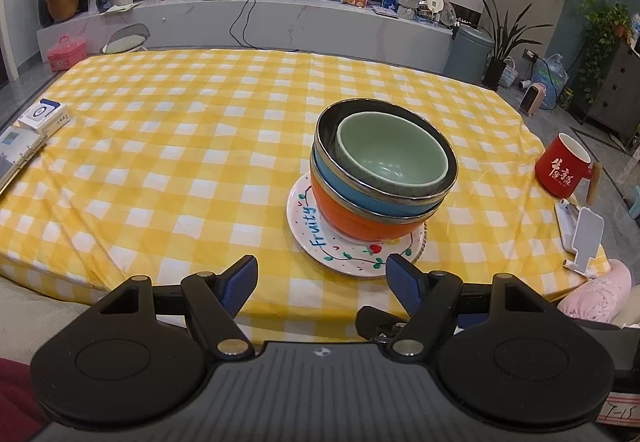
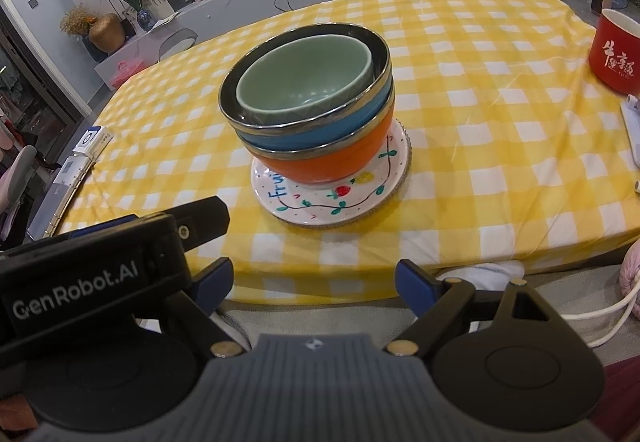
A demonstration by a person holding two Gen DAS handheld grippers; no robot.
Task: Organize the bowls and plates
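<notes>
A stack of bowls stands on a white "Fruity" plate (image 1: 320,238) (image 2: 320,203) near the table's front edge. An orange bowl (image 1: 352,217) (image 2: 332,157) is at the bottom, a blue bowl (image 1: 360,193) (image 2: 304,135) in it, and a pale green bowl (image 1: 392,157) (image 2: 300,81) on top. My left gripper (image 1: 322,276) is open and empty, just short of the plate. My right gripper (image 2: 314,282) is open and empty, in front of the table edge; the left gripper's body (image 2: 92,278) shows at its left.
A yellow checked cloth (image 1: 180,145) (image 2: 480,113) covers the table. A red mug (image 1: 562,169) (image 2: 616,53) and a white phone stand (image 1: 582,236) sit at the right. A small box (image 1: 44,115) and a binder (image 1: 16,157) lie at the left edge.
</notes>
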